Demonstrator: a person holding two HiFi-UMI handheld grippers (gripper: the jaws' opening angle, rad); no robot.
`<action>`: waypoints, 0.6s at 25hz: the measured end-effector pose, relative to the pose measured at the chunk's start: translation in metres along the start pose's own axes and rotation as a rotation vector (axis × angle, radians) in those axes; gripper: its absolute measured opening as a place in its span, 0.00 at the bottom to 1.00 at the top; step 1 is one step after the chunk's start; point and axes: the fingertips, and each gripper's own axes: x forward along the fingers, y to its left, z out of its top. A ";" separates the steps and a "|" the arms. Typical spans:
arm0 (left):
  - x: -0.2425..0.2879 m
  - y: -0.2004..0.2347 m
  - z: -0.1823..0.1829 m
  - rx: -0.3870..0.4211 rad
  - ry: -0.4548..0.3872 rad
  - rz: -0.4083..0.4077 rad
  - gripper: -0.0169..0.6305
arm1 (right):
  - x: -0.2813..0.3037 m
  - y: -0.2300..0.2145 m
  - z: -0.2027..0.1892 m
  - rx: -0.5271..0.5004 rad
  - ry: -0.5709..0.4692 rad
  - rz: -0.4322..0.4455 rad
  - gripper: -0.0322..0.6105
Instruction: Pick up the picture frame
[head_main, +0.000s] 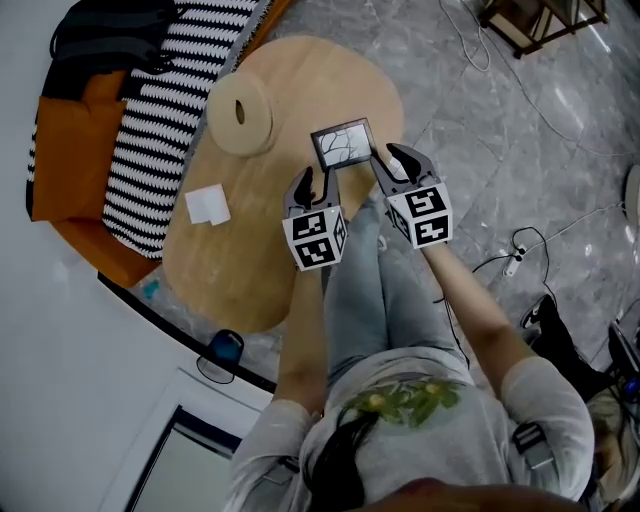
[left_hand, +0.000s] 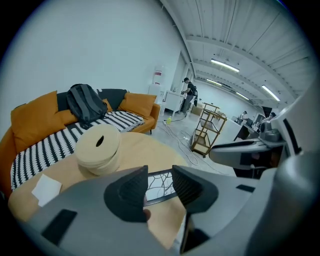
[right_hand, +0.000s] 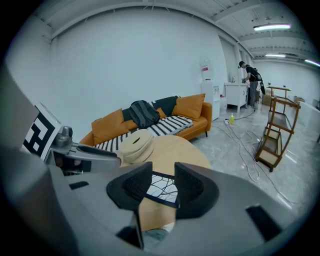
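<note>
Tongs first: you've got two of them. The left tongs (left_hand: 160, 176) and the right tongs (right_hand: 163, 172) both have their jaws spread apart and nothing clamped. Each one is looking through its gap at the same thing, the one dark-framed rectangular picture frame (head_main: 343, 146).

That frame lies flat near the edge of the light wooden oval bench (head_main: 300, 80), on the side closest to you. From the head view, the left tongs sit just off its near-left corner and the right tongs just beside its right edge. So you're bracketing it from both sides, but no pad is pressing on it. Inside the frame is a white sheet with black branching lines.

Count of what else is on the bench:
- One round beige puck-shaped block (head_main: 240, 112) with a slot cut in its top, further in from the frame. You can't see anything inside that slot from any view.
- One small white square sheet (head_main: 208, 204), lying flat and well apart from the frame, toward the sofa side.

Behind the bench there's one curved orange sofa (head_main: 70, 160) carrying one black-and-white striped cover (head_main: 165, 110) and one black backpack (head_main: 110, 35) leaning on the back cushions. Out on the grey floor stands one wooden shelf rack (left_hand: 207, 127) with loose cables trailing near it, and one person (left_hand: 189, 95) stands far off by a white counter.
</note>
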 end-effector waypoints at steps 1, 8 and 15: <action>0.003 0.001 -0.003 -0.002 0.003 0.002 0.25 | 0.002 -0.002 -0.003 -0.002 0.003 -0.001 0.25; 0.029 0.013 -0.022 0.003 0.027 0.003 0.25 | 0.025 -0.011 -0.024 0.000 0.021 0.000 0.26; 0.051 0.022 -0.038 0.005 0.071 0.014 0.25 | 0.047 -0.018 -0.044 -0.011 0.060 0.002 0.26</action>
